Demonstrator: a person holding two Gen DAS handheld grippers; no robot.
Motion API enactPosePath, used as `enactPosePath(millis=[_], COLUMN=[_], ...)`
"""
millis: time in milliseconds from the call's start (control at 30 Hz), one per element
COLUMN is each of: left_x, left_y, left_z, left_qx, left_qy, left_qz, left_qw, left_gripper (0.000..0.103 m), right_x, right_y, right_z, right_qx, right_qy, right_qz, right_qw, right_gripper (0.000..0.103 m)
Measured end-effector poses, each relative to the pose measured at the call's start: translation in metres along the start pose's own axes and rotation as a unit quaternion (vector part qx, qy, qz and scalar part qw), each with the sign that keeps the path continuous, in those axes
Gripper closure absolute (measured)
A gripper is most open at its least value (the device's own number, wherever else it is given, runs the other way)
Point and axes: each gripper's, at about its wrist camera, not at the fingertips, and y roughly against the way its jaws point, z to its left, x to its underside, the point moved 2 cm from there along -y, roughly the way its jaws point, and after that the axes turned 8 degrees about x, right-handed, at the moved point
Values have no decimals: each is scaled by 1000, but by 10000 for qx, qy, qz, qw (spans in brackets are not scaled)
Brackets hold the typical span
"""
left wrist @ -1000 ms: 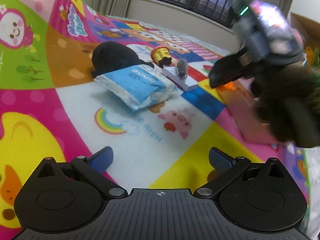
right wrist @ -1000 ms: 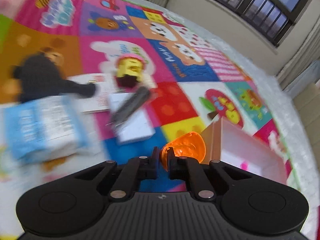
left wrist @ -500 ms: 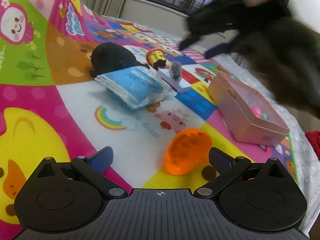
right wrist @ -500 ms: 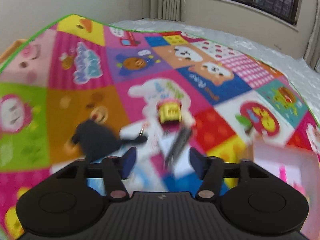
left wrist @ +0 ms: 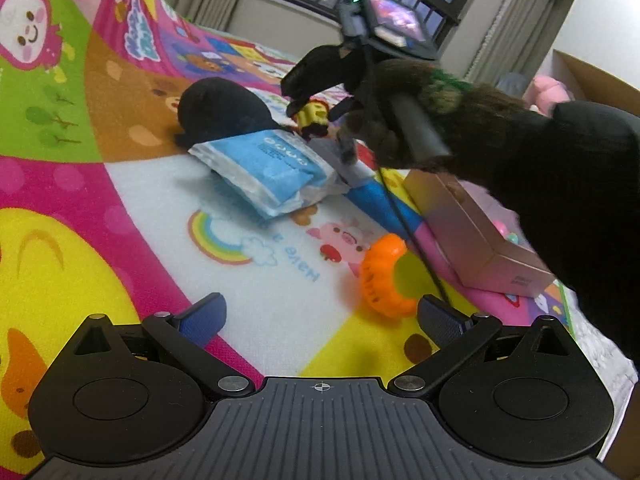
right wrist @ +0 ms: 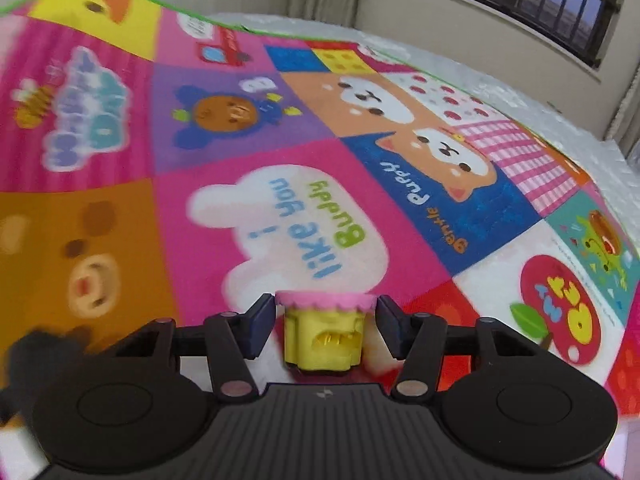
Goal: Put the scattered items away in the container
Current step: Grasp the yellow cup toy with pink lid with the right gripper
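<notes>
Pink cardboard, open-topped, the box (left wrist: 476, 240) sits right on the soft patchwork mat (left wrist: 120, 184) with a small pink-and-teal trinket inside. An orange ribbed plastic shell (left wrist: 382, 280) lies near it. The right gripper (right wrist: 325, 330), closing, straddles a yellow, pink-capped toy (right wrist: 323, 330), pads just clear. The left gripper (left wrist: 320, 316) hangs spread, empty.

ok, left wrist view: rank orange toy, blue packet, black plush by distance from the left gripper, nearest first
1. Orange toy, just ahead of the left gripper, toward its right finger.
2. Blue packet, mid-mat, centre.
3. Black plush, behind the packet, farthest.
</notes>
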Motion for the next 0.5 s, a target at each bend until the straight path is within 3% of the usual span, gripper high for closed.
enactPosePath(millis=[200,333,500], left_x=[3,6,7], left_y=[0,7,9], left_z=[-7,-19,-41], left_qx=[-131,-273,-617], left_qy=[-189,-450,-709], left_qz=[-8,-208,-402], left_qw=[9997,9984,9948], left_gripper=[0,0,0], right_x=[65,138,230], right_y=[144,223,256], right_z=[-37,-70,-93], right_qx=[-839,-710,-381], right_qy=[-416,-495,-695], right_qz=[-452,-697,-679], right_qw=[9946,9938,9945], right_gripper=[48,48,48])
